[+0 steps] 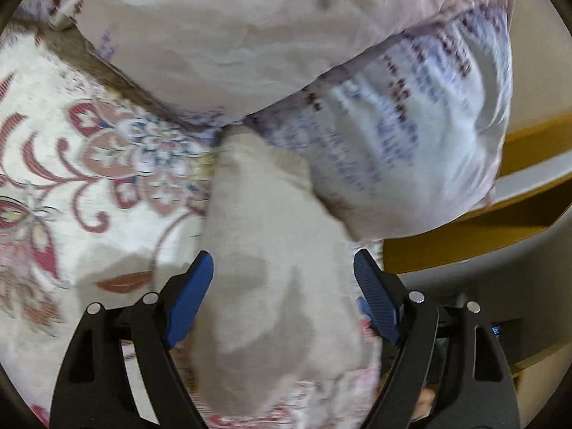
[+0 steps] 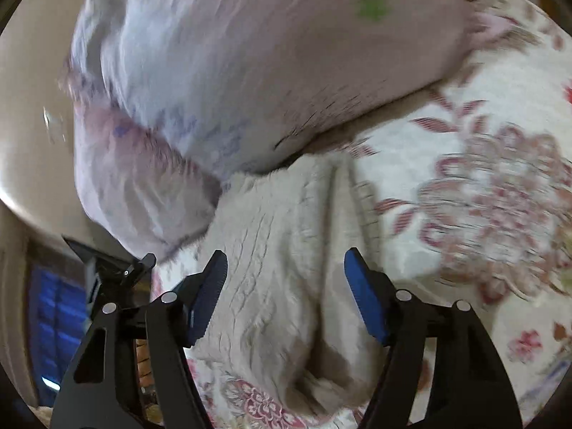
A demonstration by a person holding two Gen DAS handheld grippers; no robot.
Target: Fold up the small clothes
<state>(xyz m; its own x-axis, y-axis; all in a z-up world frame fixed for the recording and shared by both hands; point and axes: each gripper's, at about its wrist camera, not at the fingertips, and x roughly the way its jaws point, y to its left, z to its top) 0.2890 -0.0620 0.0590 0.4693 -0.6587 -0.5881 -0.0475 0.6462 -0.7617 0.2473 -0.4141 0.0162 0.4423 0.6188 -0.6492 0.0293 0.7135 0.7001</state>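
Observation:
A small off-white fuzzy garment (image 1: 271,271) lies bunched lengthwise on the floral bedspread (image 1: 89,164), its far end against the pillows. My left gripper (image 1: 282,264) is open, its blue pads either side of the garment without pinching it. In the right wrist view the same garment (image 2: 279,250) shows as a folded, wrinkled strip. My right gripper (image 2: 286,264) is open too, with the cloth between and below its pads.
Two pale pillows (image 1: 221,35) with a purple and red print are stacked just beyond the garment, also in the right wrist view (image 2: 250,64). A yellow-brown wooden bed frame (image 1: 500,214) lies to the right. The bedspread (image 2: 482,196) stretches to the right.

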